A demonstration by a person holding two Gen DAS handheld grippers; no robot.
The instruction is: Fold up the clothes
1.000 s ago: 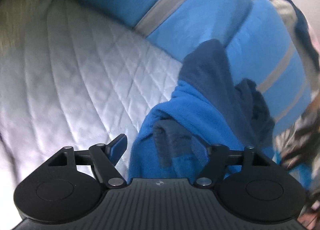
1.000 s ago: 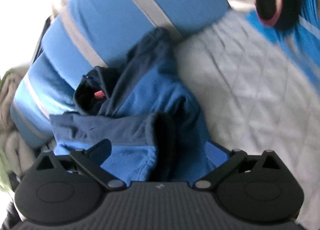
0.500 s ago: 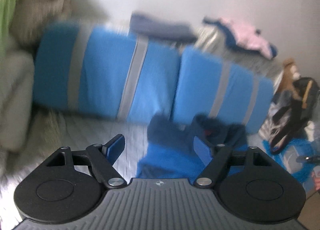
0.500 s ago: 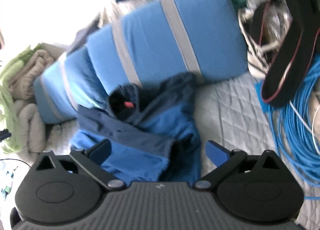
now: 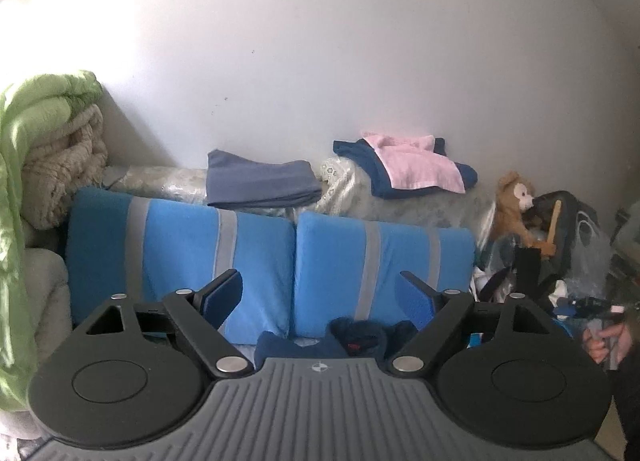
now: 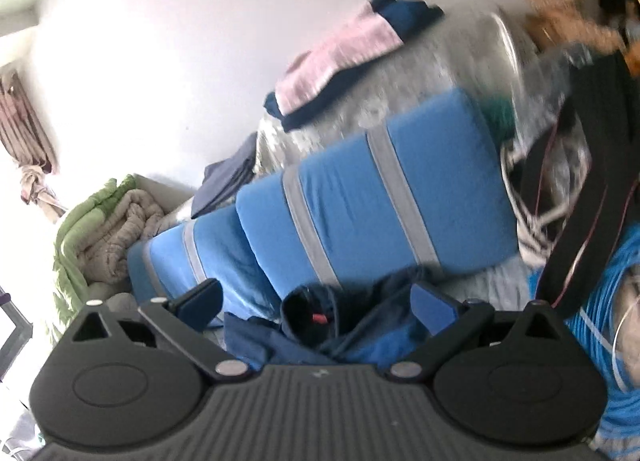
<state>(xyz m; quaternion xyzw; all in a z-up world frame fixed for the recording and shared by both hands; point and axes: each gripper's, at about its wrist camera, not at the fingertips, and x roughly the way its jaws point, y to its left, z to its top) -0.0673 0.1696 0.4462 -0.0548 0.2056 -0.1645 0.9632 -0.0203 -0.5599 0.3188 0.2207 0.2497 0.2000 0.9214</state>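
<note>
clearly we judged folding unfinished: the blue jacket [image 6: 344, 333] lay crumpled on the bed against the striped cushions [image 6: 372, 205], left gripper [image 5: 318, 297] jaws opening empty, right gripper [image 6: 316, 301] spread, holding nothing.

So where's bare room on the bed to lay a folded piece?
The quilted bed surface between the blue jacket and the cable pile is bare. The ledge behind the blue pillows, left of the grey-blue folded cloth, is free. The right side is crowded.
</note>
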